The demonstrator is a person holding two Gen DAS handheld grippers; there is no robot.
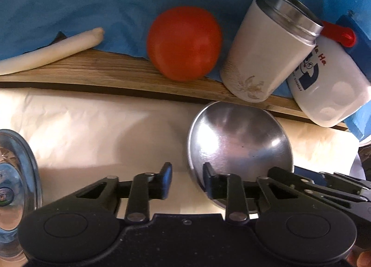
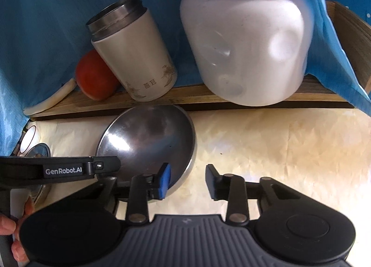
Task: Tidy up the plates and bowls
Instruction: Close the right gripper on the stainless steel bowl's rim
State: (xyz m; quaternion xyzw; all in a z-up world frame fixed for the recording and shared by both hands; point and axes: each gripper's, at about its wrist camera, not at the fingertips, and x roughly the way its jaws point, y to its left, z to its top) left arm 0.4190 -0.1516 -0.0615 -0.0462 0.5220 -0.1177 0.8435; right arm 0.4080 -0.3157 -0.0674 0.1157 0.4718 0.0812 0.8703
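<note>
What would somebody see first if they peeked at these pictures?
Probably the shiny steel bowl on the cream paper, with both open tongs, the left tongs and the right tongs, straddling its near rim from opposite sides. Next comes the bright red tomato on the wooden board behind it, beside a white steel-rimmed cup.

My left gripper [image 1: 187,182]: matte black body, two round housings, silver rivets at the link arms, black fingers [image 1: 165,178]. My right gripper [image 2: 188,180]: black, ribbed grey centre panel, one blue finger pad [image 2: 165,180]. White "GenRobot.AI" lettering [image 2: 63,171] on a black arm. Bare skin of my hand [image 2: 16,232], no sleeve visible.
</note>
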